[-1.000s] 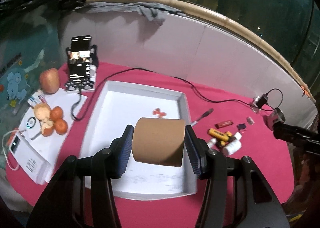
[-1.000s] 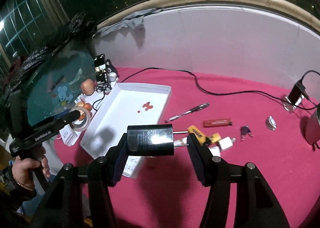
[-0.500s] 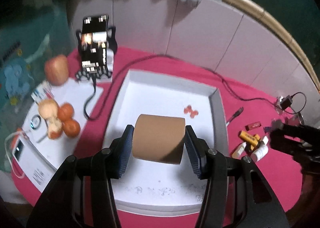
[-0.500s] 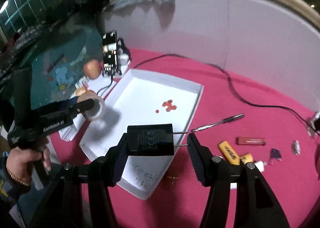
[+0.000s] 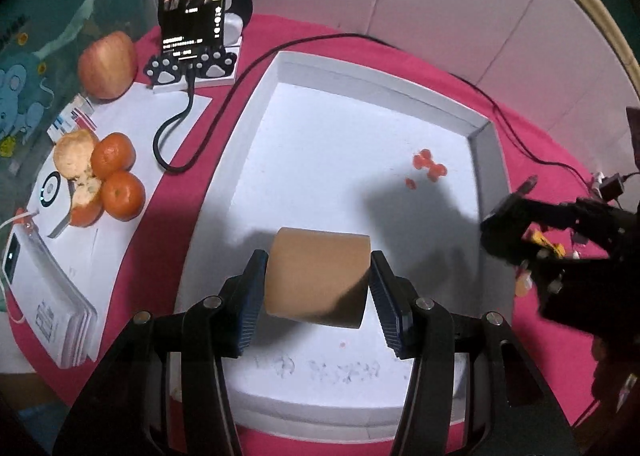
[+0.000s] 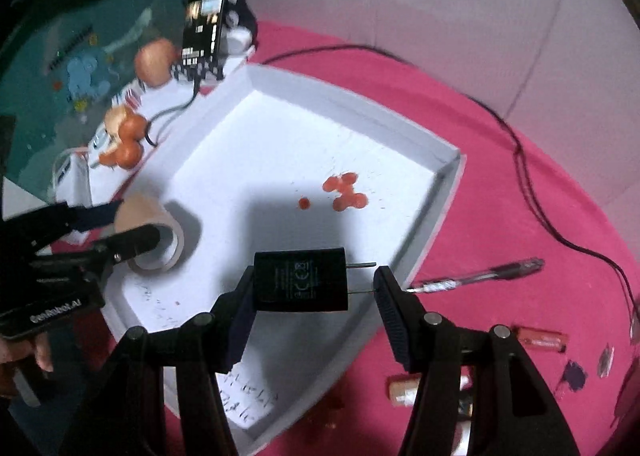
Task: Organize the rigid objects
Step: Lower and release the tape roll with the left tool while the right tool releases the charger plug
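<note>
In the left wrist view, the left gripper (image 5: 318,282) sits low in the middle of the frame. Its two fingers are squeezed on a brown tape roll (image 5: 318,278), one finger on each flat end. The roll is over the near part of the white tray (image 5: 384,92), which fills the middle of the frame. It is hard to tell if the roll touches the tray floor. Some small red spots (image 5: 428,168) are on the tray floor at the right. At the upper left a phone (image 5: 196,4) stands on a stand, with an apple (image 5: 107,64) to its left. Below them, at the left edge, lie some oranges (image 5: 116,176). The right gripper (image 5: 516,232) is a dark, blurry shape at the right edge.

In the right wrist view, the right gripper (image 6: 316,288) is low in the middle. It is closed on a black charger plug (image 6: 300,280). The left finger presses the plug's body and the right finger meets its metal prongs. The plug is over the near right part of the white tray (image 6: 448,192). At the left, the left gripper (image 6: 120,232) holds the tape roll (image 6: 154,232) over the tray's left side. A pen (image 6: 480,276) lies on the pink cloth (image 6: 500,216) at the right, just outside the tray. A few small things lie at the lower right, too blurry to name.
</note>
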`<state>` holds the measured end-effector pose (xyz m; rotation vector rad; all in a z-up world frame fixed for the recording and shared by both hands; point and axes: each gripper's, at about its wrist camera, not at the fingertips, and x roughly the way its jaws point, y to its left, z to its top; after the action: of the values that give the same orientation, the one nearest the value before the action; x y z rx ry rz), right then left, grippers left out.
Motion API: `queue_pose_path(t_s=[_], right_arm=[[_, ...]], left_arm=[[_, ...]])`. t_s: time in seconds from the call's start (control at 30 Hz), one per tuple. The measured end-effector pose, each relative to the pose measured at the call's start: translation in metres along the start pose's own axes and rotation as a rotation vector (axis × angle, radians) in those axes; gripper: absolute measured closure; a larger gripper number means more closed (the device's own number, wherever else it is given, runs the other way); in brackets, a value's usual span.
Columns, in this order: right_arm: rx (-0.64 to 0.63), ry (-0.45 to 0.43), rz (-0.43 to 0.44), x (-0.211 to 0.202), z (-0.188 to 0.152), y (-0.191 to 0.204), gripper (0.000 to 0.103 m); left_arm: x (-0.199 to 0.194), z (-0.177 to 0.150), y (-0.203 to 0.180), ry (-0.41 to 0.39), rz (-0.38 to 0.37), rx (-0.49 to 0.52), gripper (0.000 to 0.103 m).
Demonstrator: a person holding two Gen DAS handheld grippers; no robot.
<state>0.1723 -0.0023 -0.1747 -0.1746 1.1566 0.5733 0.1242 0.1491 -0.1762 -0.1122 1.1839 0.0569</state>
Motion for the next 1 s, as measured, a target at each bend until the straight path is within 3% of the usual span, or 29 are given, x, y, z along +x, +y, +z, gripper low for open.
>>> queue_pose_path(t_s=[0.2,0.53,0.6,0.63,0.73,0.83,1.0], right_arm=[[-0.029,0.034,-0.027,0.019,0.001,0.006,0.045],[-0.028,0.037,-0.037,0.025,0.003,0.006,0.045],[-0.030,0.032,-0.036,0.025,0.003,0.007,0.032],[-0.031,0.021,-0.030,0.024,0.003,0.009,0.017],[-0.034,-0.006,-0.039,0.020,0.005,0.010,0.017],[-0.015,-0.012,-0.039,0.017,0.004,0.007,0.017],[0.036,-0.039,-0.031,0.001,-0.001,-0.005,0.017]], left_arm=[[0.015,0.009,0.011,0.005,-0.010,-0.059,0.052],[0.017,0.019,0.010,-0.038,-0.031,-0.062,0.052],[0.018,0.020,0.013,-0.036,-0.039,-0.082,0.051],[0.019,0.020,0.015,-0.034,-0.041,-0.094,0.047],[0.020,0.019,0.020,-0.030,-0.030,-0.125,0.017],[0.016,0.018,0.025,-0.045,-0.013,-0.149,0.016],[0.001,0.010,0.032,-0.100,0.030,-0.149,0.001]])
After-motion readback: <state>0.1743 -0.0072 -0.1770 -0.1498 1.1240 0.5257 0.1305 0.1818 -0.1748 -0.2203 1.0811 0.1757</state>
